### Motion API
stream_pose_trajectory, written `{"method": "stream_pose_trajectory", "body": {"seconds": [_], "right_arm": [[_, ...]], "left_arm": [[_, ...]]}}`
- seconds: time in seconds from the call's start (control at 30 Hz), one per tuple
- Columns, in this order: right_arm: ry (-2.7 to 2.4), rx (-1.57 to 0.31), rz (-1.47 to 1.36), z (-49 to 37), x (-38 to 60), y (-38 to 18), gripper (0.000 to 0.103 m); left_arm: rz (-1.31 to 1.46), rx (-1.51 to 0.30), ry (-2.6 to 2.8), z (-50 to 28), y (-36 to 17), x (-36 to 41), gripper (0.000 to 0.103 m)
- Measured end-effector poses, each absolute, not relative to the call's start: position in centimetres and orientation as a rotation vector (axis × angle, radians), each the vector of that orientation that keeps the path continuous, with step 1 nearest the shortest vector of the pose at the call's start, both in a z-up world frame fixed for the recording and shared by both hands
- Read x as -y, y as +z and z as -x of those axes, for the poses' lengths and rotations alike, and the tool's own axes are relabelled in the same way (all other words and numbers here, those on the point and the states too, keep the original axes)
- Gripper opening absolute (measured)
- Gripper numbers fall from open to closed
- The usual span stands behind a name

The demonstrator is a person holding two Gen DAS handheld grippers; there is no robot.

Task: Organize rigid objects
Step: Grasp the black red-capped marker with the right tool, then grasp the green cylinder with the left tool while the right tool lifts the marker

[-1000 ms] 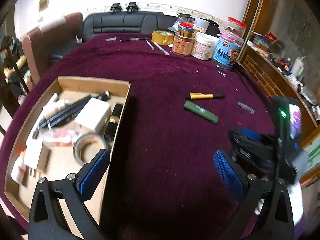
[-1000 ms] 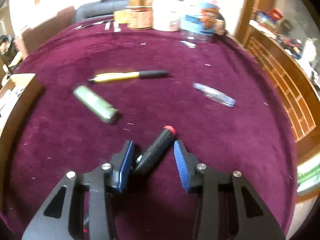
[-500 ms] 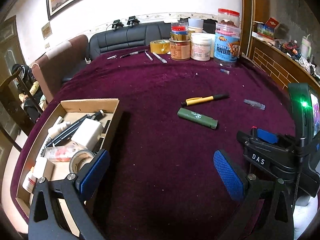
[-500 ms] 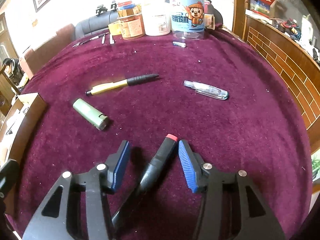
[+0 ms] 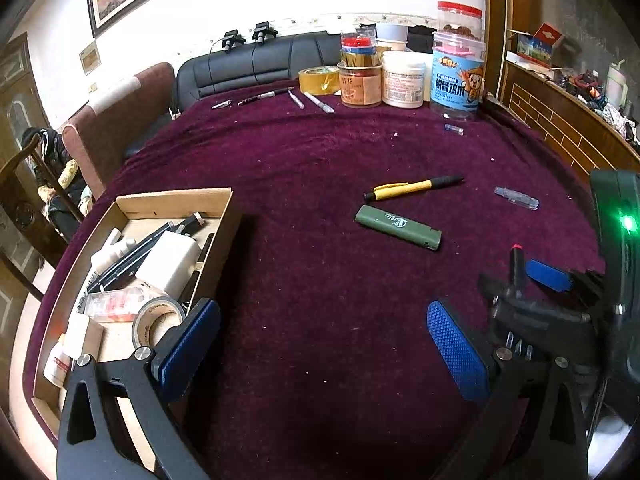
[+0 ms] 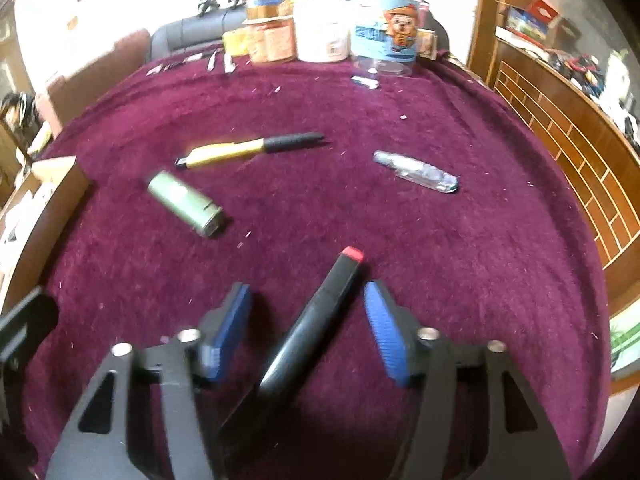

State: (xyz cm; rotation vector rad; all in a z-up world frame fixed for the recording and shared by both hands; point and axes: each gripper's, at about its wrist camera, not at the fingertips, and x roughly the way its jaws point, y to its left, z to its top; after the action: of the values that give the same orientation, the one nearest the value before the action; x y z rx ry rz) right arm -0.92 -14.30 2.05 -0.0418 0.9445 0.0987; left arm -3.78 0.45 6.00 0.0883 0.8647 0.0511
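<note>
A black marker with a red tip (image 6: 316,320) lies on the purple cloth between the open fingers of my right gripper (image 6: 308,316), touching neither pad. The marker's red tip also shows in the left wrist view (image 5: 516,264). A green lighter (image 6: 184,204) (image 5: 398,227), a yellow and black pen (image 6: 252,147) (image 5: 414,189) and a clear pen cap (image 6: 416,171) (image 5: 516,198) lie farther out. My left gripper (image 5: 320,344) is open and empty, low over the cloth, beside the cardboard box (image 5: 176,200).
The box at the left holds tape rolls, a white adapter, bottles and pens. Jars and tubs (image 5: 400,76) and a yellow tape roll (image 5: 318,80) stand at the table's far edge, with several thin tools (image 5: 280,96) next to them. A brick-patterned ledge (image 5: 560,128) runs along the right.
My right gripper has opened wider around the marker and shifted forward a little. My left gripper has tilted up and drawn back, with more of the table in view.
</note>
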Motion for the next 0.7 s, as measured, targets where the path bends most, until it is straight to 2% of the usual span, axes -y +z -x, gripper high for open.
{"method": "stream_pose_trajectory", "body": {"seconds": [0.13, 0.23, 0.37, 0.5, 0.7], "right_arm": [[0.097, -0.951, 0.057, 1.3, 14.1, 2.0, 0.069], [0.107, -0.949, 0.080, 1.5, 14.1, 2.0, 0.067], [0.101, -0.936, 0.079, 1.6, 14.8, 2.2, 0.046], [0.081, -0.928, 0.042, 1.4, 15.8, 2.2, 0.046], [0.084, -0.923, 0.019, 1.3, 16.2, 2.3, 0.046]], "left_arm": [[-0.080, -0.887, 0.055, 3.4, 5.4, -0.7, 0.102], [-0.069, -0.912, 0.047, 2.9, 5.0, -0.8, 0.102], [0.040, -1.008, -0.011, 1.3, 4.2, -1.7, 0.101], [0.196, -1.112, -0.032, -1.4, 3.4, -2.3, 0.101], [0.150, -1.077, 0.038, -5.1, 3.2, 0.7, 0.101]]}}
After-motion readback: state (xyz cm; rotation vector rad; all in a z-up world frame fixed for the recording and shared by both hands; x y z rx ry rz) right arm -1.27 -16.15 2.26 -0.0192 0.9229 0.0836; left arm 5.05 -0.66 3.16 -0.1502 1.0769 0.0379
